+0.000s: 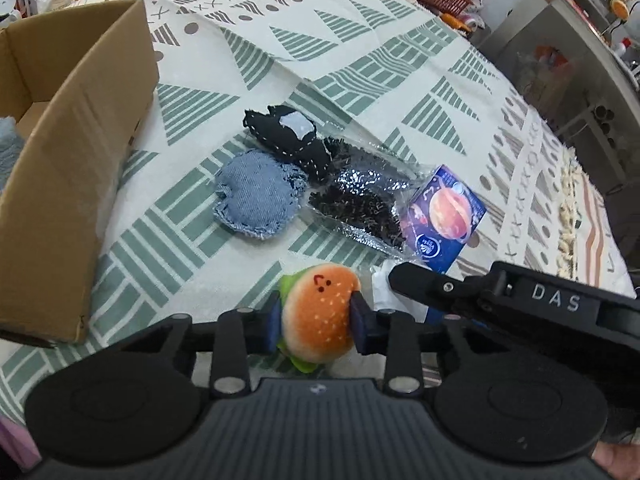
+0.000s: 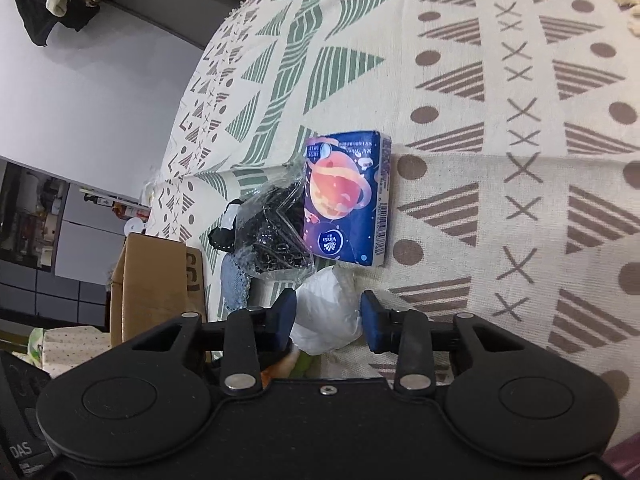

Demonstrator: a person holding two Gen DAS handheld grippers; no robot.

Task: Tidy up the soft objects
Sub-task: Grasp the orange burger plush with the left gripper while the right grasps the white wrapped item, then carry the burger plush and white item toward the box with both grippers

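Left fingers (image 1: 276,322) pinch the burger plush (image 1: 320,314) across its bun, blue pads pressed into both sides, low centre of the left view. Left gripper (image 1: 316,320) therefore closed on the plush; grip looks square and centred. Right gripper (image 2: 328,316) sits low centre of its own view with a white crumpled bag (image 2: 328,314) between the pads; the left pad touches it, the right pad seems at its edge, so I read this as a soft hold, though how firm I cannot tell. Box (image 1: 68,184) of brown cardboard stands open at the left of the left view, a pale fluffy thing already inside at the far left edge. Still lying on the patterned cloth (image 1: 360,60), mid-frame: denim pad (image 1: 252,200), black stitched plush (image 1: 284,136) just above it, a clear packet of dark glittery stuff (image 1: 360,204) to the right, and touching that, a blue tissue pack (image 2: 346,200). The job looks early, several pieces unsorted. For the lift: raise both straight up before swinging toward the box, since the right gripper's body crosses close beside the plush in the left view and the two could knock. The bag is slippery and thin; it may slide out if pulled sideways. Clear the box wall fully before letting go, and drop low so the plush does not bounce out.
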